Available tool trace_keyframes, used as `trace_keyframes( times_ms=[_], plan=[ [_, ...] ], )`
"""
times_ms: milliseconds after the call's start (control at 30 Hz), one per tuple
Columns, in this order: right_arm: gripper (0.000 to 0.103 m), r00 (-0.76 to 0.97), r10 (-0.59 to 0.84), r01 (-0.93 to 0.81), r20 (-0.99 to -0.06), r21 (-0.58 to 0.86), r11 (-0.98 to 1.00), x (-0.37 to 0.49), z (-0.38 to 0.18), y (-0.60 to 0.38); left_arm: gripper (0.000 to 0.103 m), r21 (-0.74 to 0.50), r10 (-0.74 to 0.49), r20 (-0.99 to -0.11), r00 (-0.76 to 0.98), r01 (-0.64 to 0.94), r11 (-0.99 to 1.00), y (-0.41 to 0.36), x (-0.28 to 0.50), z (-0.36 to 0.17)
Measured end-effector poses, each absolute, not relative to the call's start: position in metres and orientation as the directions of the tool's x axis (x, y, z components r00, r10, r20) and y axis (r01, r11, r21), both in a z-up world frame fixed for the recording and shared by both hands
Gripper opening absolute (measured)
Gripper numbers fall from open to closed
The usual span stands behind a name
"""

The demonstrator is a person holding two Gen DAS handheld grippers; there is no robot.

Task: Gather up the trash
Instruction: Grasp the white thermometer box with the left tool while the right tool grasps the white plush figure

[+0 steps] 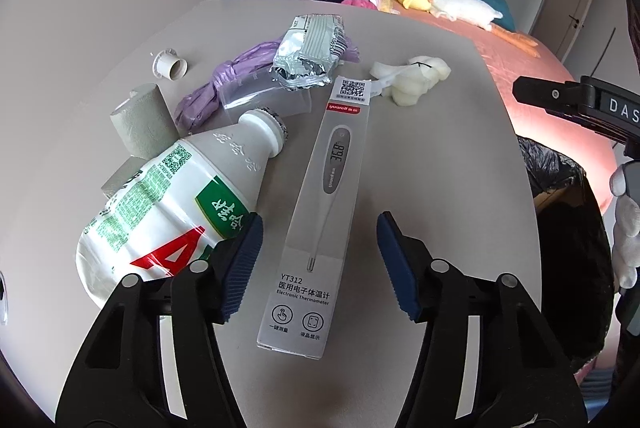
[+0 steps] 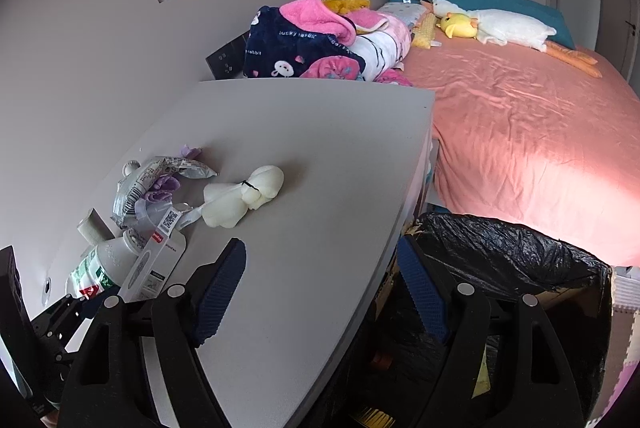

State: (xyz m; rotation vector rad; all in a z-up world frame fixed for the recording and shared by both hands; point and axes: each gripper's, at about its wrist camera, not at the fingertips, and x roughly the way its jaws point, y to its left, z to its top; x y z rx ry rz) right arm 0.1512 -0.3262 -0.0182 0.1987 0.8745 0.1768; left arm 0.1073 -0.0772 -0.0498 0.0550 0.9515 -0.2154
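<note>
While trash lies scattered across the grey table, your left gripper hangs wide open over the thermometer box, its blue pads astride the carton's lower half without touching it; the box runs from 6 o'clock up toward 12 in the left wrist view. At 9 o'clock of the box lies a crumpled white plastic bottle, cap end pointing up toward 1 o'clock, its body just beside your left finger pad. Past the bottle at 10 o'clock stands a grey-green paper roll, and farther off a small white plastic fitting. At 12 o'clock a torn silver foil wrapper rests on a purple plastic bag, with a clear plastic sheet under its near edge. At 1 o'clock sits a wad of white foam, touching the box's top corner or nearly so. Your right gripper is likewise spread wide and holds nothing, straddling the table's right edge: one finger over the tabletop, the other over the black-lined trash bin at 4 o'clock. Beyond, from 12 to 3 o'clock, a pink-sheeted bed carries a heap of fleece blankets and a white plush goose.
</note>
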Motion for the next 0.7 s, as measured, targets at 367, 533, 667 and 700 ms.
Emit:
trace_keyframes(
  times_ms=[367,533,667,700],
  plan=[
    [0.079,0.599,0.274,-0.08,-0.752,0.284,0.955,0.185,-0.028,-0.297,0.028,-0.094,-0.194,-0.797,0.572,0.2,0.975,-0.076,0.104,-0.052],
    [0.074,0.577,0.281,-0.036,-0.767,0.32,0.947,0.203,-0.038,-0.294,0.028,-0.109,-0.218,-0.793,0.568,0.22,0.969,-0.076,0.102,-0.052],
    [0.067,0.553,0.291,0.004,-0.781,0.351,0.936,0.218,-0.048,-0.292,0.028,-0.114,-0.228,-0.794,0.564,0.231,0.966,-0.077,0.099,-0.052],
    [0.067,0.553,0.297,0.011,-0.779,0.364,0.931,0.22,-0.049,-0.292,0.028,-0.117,-0.231,-0.794,0.563,0.231,0.966,-0.076,0.099,-0.052]
  ],
)
